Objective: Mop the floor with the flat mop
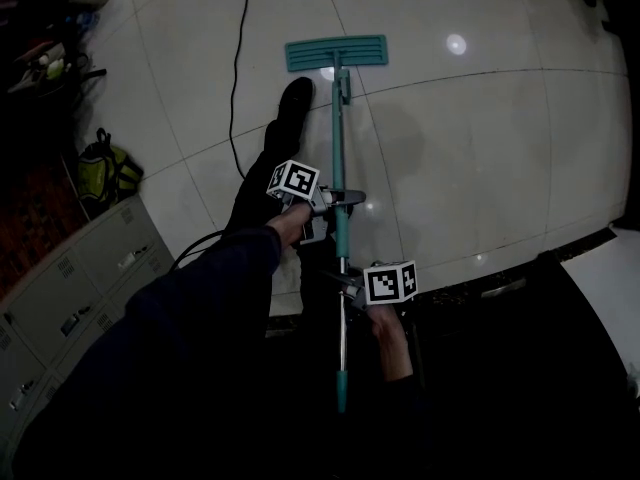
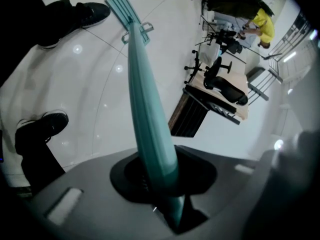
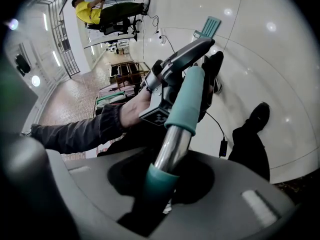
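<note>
A flat mop with a teal head (image 1: 336,53) lies flat on the white tiled floor ahead of me. Its teal and metal handle (image 1: 340,218) runs back toward me. My left gripper (image 1: 335,200) is shut on the handle's teal upper section (image 2: 150,129). Lower down, my right gripper (image 1: 348,286) is shut on the handle where the bare metal tube (image 3: 172,149) meets the teal end grip (image 3: 159,181). The mop head (image 2: 120,6) shows far off in the left gripper view, and the mop head (image 3: 210,26) shows small in the right gripper view.
A black shoe (image 1: 293,103) stands just left of the mop head. A black cable (image 1: 237,78) trails over the tiles. Grey cabinets (image 1: 90,268) and a green bag (image 1: 100,168) are at the left. Desks, chairs and a person in yellow (image 2: 262,24) are farther off.
</note>
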### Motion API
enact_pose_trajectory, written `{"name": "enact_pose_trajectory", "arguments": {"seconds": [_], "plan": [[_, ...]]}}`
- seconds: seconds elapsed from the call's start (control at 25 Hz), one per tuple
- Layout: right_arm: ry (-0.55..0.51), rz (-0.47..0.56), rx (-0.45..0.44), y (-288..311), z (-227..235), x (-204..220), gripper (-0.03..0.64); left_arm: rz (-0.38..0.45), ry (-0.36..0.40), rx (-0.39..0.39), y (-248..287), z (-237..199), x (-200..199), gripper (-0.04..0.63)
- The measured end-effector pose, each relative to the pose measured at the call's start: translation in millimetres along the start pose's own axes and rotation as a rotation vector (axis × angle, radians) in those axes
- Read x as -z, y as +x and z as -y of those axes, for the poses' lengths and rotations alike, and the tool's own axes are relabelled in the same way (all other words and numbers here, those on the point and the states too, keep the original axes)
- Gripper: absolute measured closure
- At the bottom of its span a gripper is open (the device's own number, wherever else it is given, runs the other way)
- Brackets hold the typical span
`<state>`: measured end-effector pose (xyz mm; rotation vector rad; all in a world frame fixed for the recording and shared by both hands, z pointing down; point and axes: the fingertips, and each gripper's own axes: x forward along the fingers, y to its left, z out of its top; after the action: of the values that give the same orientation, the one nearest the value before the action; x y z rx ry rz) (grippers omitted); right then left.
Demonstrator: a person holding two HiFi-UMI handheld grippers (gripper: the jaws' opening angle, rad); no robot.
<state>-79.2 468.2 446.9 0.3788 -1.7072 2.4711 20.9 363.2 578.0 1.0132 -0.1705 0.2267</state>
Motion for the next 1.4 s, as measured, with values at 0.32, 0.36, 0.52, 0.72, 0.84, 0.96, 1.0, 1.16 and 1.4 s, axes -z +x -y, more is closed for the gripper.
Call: {"name": "enact_pose_trajectory", "arguments": {"seconds": [0.32, 0.36, 0.52, 0.72, 0.84, 0.96, 1.0, 1.16, 1.4], "plan": [[0.014, 0.041, -0.031, 17.3, -41.7, -84.4, 0.512, 0.021, 0.0, 0.013, -22.0, 46.5, -78.0, 0.479], [0.014, 0.046, -0.032, 20.5, -48.2, -99.0, 0.512, 0.018, 0.001, 0.014, -25.7, 54.5, -91.5, 0.479], [0.019, 0.055, -0.031, 33.6, -76.6, -176.2, 0.512, 0.001, 0.004, 0.017, -40.9, 92.2, -163.0, 0.48], [-0.001, 0.089, -0.033, 41.0, -94.9, -233.6, 0.512, -0.03, 0.038, 0.024, -46.1, 124.2, -214.5, 0.48], [-0.017, 0.089, -0.027, 47.3, -111.1, -291.9, 0.512, -0.016, 0.05, 0.04, -53.1, 152.7, -270.6, 0.479], [-0.031, 0.083, -0.012, 52.1, -122.6, -344.0, 0.512, 0.013, 0.058, 0.057, -58.4, 176.7, -322.3, 0.479], [-0.038, 0.083, -0.006, 53.4, -124.7, -356.4, 0.512, 0.02, 0.063, 0.061, -59.5, 182.0, -334.6, 0.478], [-0.058, 0.089, 0.006, 60.6, -131.6, -401.7, 0.514, 0.049, 0.089, 0.082, -64.7, 201.7, -380.3, 0.476], [-0.056, 0.099, 0.011, 72.3, -139.0, -430.9, 0.52, 0.089, 0.116, 0.078, -75.1, 213.5, -412.2, 0.474]]}}
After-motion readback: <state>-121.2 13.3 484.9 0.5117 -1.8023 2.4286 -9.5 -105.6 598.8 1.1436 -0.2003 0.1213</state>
